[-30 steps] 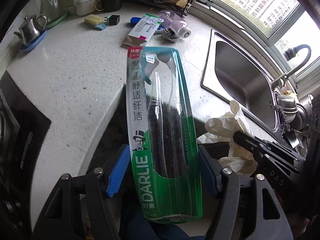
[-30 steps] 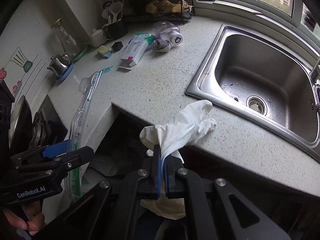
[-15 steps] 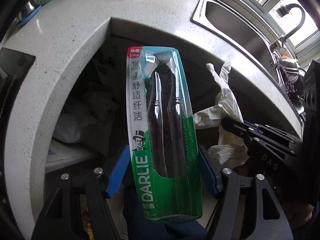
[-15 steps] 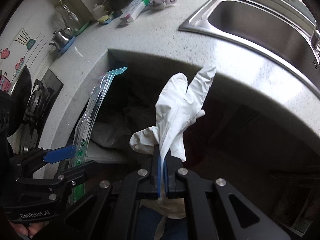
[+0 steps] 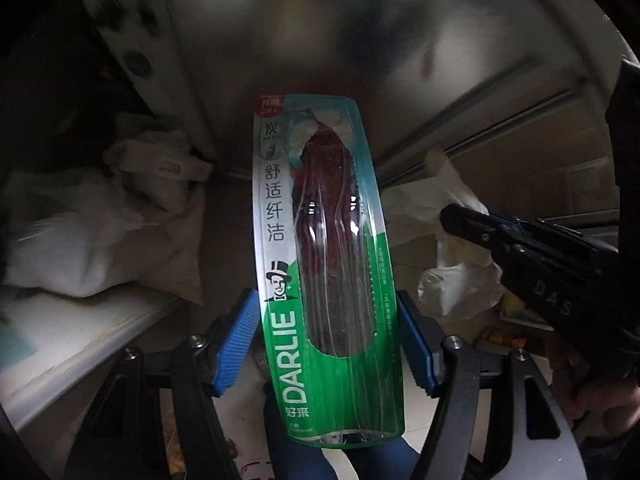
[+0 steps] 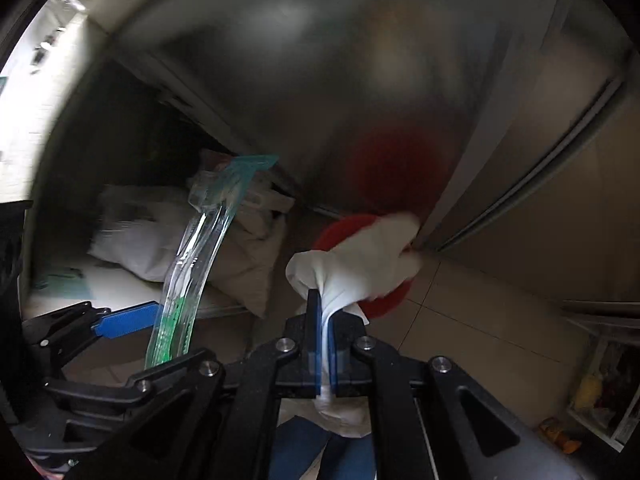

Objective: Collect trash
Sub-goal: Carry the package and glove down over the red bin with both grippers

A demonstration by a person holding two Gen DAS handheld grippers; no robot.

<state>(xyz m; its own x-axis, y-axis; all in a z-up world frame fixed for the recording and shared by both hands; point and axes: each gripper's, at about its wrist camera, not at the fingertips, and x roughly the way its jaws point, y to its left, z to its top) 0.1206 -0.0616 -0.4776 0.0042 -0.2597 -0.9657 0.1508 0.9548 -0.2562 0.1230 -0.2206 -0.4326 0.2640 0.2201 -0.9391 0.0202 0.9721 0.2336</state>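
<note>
My left gripper [image 5: 326, 340] is shut on a green and clear Darlie toothbrush package [image 5: 320, 248], held upright by its two long edges. The package also shows in the right wrist view [image 6: 196, 252], standing up from the left gripper [image 6: 132, 320]. My right gripper [image 6: 322, 312] is shut on a crumpled white glove [image 6: 360, 260]. The glove and the right gripper also show at the right of the left wrist view [image 5: 452, 240]. A red round thing [image 6: 384, 300], partly hidden by the glove, sits on the floor below it.
Both grippers are low, under the counter, in front of metal cabinet doors [image 6: 520, 200]. White bags [image 5: 100, 240] lie on a low shelf [image 5: 60, 332] at the left. The floor is tiled [image 6: 460, 320]. Small items sit at the lower right [image 6: 592, 400].
Both grippers have dropped from counter height to below the counter, near the floor, still holding the package and the glove. The counter and sink have left the views.
</note>
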